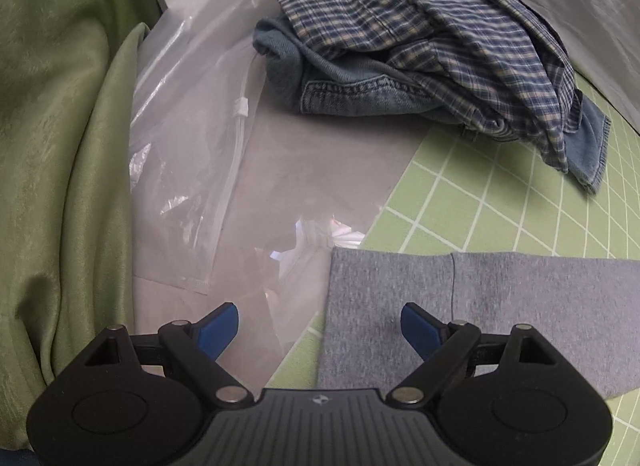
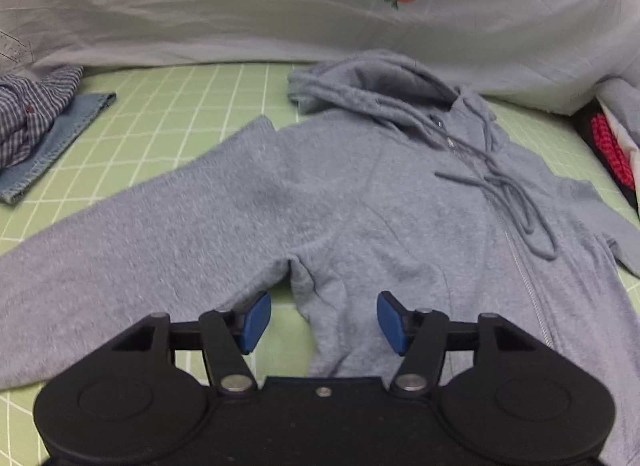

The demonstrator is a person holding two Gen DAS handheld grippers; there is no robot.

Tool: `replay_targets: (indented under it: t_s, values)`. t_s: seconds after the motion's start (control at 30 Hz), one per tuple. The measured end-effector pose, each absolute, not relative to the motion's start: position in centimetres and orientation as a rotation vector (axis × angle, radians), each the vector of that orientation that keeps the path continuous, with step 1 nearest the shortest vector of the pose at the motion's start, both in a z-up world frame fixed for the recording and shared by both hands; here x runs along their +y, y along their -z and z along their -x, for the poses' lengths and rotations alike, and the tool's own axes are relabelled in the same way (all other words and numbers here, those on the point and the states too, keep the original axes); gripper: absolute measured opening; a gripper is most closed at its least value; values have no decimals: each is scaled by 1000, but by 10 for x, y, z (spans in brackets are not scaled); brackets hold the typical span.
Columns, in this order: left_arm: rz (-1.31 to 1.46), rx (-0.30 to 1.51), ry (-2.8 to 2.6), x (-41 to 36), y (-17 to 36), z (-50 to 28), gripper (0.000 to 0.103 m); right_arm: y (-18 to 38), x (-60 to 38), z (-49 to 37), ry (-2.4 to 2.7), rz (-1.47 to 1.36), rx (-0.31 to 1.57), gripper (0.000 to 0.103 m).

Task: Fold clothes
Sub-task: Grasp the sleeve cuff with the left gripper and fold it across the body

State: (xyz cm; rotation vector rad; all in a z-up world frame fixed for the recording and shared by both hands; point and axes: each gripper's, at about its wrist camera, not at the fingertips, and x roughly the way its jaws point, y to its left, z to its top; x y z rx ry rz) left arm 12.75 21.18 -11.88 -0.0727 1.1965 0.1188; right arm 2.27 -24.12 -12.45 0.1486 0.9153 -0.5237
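Your hoodie [image 2: 380, 193] lies flat, front up, on the green mat [image 2: 168, 105]. Take the sleeve [image 1: 520, 306] cuff cleanly and carry it across the chest without dragging the body. Left gripper [image 1: 320, 326] is spread wide over the cuff; right gripper [image 2: 324, 320] is half spread at the armpit, pinching nothing. The plastic bag [image 1: 192, 169] looks empty.
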Motion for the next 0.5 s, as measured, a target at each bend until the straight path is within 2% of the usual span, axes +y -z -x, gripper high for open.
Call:
replay_targets:
  t_s: [0.03,0.07,0.13,0.17,0.37,0.4,0.43,0.47,0.5]
  values:
    - [73,1197,-112,211,119,-127,88,127,-243,-23,523,-154,926,51]
    - [72,1197,-104,209,120,-127,87,128,-243,-23,503,-173,923,35]
    - [74,1200,-90,206,121,-127,84,130,-240,-26,469,-174,921,23]
    - [76,1202,-84,205,121,-127,81,129,-237,-27,455,-158,922,11]
    - [78,1209,-53,198,124,-128,67,128,-233,-23,450,-166,923,12]
    - [77,1205,-46,198,123,-128,63,128,-235,-21,453,-184,924,13]
    - [76,1200,-41,197,122,-128,59,127,-235,-18,454,-200,923,19]
    - [77,1194,-37,197,121,-128,52,126,-236,-16,458,-213,920,33]
    - [77,1189,-33,196,120,-128,42,124,-235,-13,457,-224,912,40]
